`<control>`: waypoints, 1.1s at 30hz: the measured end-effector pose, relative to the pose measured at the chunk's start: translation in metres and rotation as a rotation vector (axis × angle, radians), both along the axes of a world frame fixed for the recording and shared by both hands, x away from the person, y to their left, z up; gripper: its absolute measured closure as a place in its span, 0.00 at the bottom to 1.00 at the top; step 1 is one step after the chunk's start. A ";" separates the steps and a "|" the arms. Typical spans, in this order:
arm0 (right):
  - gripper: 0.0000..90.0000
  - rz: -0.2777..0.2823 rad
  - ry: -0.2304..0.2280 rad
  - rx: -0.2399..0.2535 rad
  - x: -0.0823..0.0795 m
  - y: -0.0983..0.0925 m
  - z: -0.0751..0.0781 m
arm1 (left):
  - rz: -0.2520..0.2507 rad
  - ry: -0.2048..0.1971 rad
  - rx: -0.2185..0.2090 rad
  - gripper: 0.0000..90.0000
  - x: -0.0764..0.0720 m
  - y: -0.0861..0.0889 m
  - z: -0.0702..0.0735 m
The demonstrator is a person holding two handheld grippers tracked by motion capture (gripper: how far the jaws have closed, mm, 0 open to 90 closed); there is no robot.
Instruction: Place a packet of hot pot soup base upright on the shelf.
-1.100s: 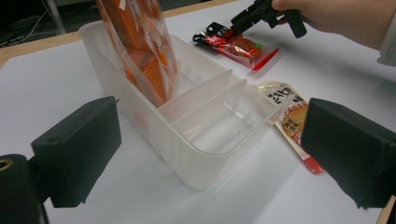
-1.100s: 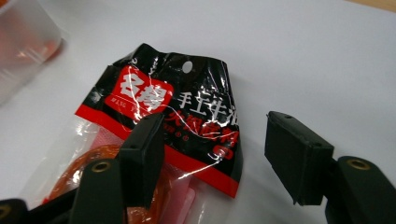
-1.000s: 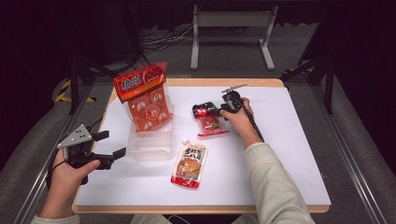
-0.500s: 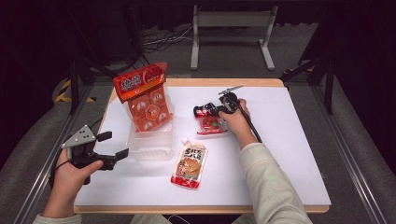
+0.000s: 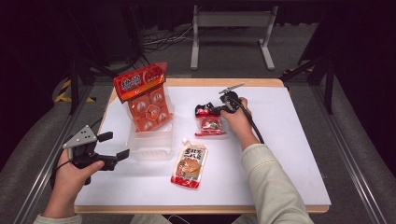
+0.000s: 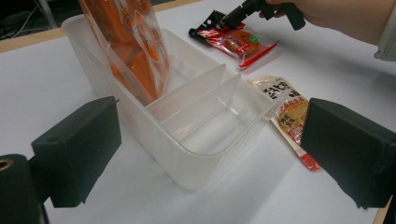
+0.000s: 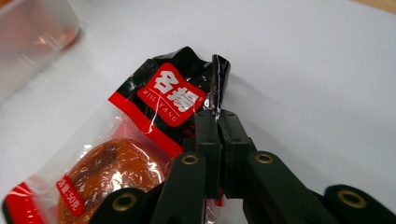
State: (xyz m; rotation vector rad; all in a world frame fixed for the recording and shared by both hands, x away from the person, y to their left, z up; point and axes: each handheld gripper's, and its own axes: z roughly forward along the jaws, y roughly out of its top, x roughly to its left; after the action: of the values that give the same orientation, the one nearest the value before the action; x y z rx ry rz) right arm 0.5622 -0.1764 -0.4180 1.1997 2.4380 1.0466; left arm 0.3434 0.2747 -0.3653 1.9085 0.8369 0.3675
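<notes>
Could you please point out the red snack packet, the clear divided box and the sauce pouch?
red snack packet (image 7: 170, 100), right gripper view, its red label.
clear divided box (image 6: 187, 165), left gripper view, near wall.
sauce pouch (image 5: 189, 164), high view, its middle.

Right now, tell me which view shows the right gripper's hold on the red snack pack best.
The right gripper view: the right gripper has just been closing and now pinches the snack pack by its black edge. The high view shows the pack small, under the gripper. The left gripper view shows it far off.

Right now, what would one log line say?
right tongs: just closed, pinching red snack packet | left tongs: open by clear bin
</notes>
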 end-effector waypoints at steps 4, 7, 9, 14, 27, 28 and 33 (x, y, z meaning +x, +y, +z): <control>0.99 0.014 -0.023 0.021 -0.006 -0.001 0.013 | -0.003 0.001 0.001 0.07 0.000 -0.001 0.001; 0.99 0.023 -0.044 0.039 -0.011 -0.003 0.023 | -0.007 -0.004 0.001 0.07 -0.001 -0.002 0.002; 0.99 0.027 -0.048 0.062 -0.013 -0.006 0.027 | -0.009 -0.005 0.000 0.07 -0.001 -0.003 0.002; 0.99 0.037 -0.062 0.093 -0.021 -0.013 0.039 | -0.015 -0.005 0.003 0.07 -0.002 -0.004 0.003; 1.00 0.118 -0.132 0.149 -0.043 -0.015 0.070 | -0.038 -0.013 -0.011 0.07 -0.004 -0.009 0.008; 1.00 0.128 -0.140 0.150 -0.047 -0.015 0.075 | -0.040 -0.011 -0.012 0.07 -0.005 -0.010 0.008; 1.00 0.149 -0.164 0.139 -0.055 -0.015 0.083 | -0.047 -0.017 -0.017 0.07 -0.004 -0.014 0.009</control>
State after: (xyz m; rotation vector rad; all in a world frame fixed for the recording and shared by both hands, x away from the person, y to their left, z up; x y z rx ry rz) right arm 0.5068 -0.1918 -0.3347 0.9390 2.3894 1.3201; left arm 0.3391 0.2611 -0.3567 1.9039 0.7807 0.3465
